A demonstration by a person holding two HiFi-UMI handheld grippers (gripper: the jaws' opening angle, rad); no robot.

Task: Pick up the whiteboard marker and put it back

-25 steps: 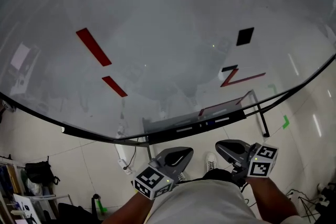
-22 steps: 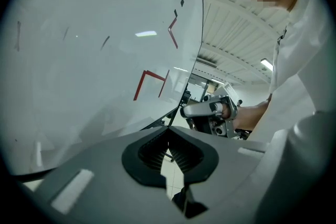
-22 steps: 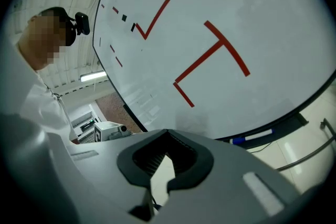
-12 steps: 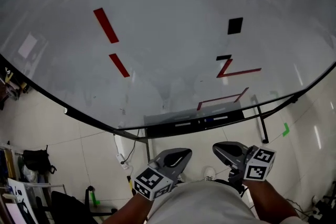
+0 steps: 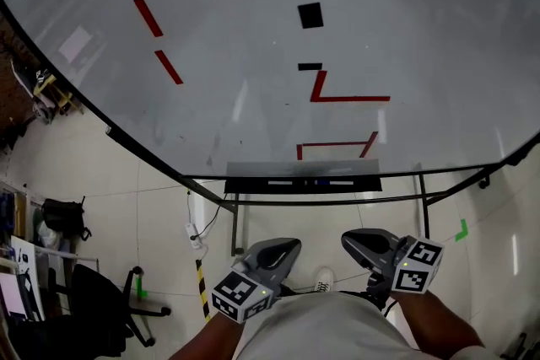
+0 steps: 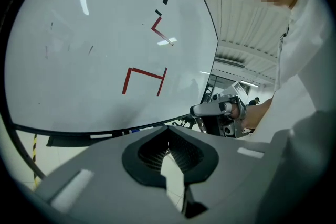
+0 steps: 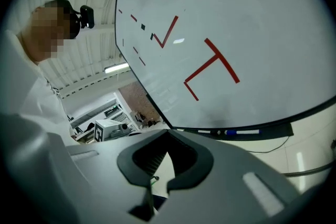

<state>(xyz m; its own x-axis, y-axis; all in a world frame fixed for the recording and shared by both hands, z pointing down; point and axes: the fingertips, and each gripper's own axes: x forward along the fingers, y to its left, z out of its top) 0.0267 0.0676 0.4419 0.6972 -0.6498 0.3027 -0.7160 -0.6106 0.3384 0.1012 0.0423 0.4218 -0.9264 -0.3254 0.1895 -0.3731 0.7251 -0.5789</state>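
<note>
A whiteboard (image 5: pixel 253 38) with red lines and black squares fills the head view. On its ledge (image 5: pixel 253 181) lie several markers, one with a blue part (image 5: pixel 321 180); they also show as the blue-tipped marker (image 7: pixel 232 132) and the marker row (image 6: pixel 113 134). My left gripper (image 5: pixel 289 246) and right gripper (image 5: pixel 351 239) hang side by side at waist height, well short of the ledge, both shut with nothing in them. In the left gripper view the shut jaws of the left gripper (image 6: pixel 169 138) point at the board; the right gripper (image 7: pixel 168 137) does the same.
The board stands on a black metal frame (image 5: pixel 236 223) over a tiled floor. An office chair (image 5: pixel 101 299) and a black bag (image 5: pixel 63 217) sit at the left. A yellow-black striped post (image 5: pixel 202 287) and a cable stand near the frame's left leg. Green tape (image 5: pixel 461 229) marks the floor at right.
The head view has swung so the ledge and the red marks now sit nearer the middle. Both grippers stay shut and hold about the same place at the bottom.
</note>
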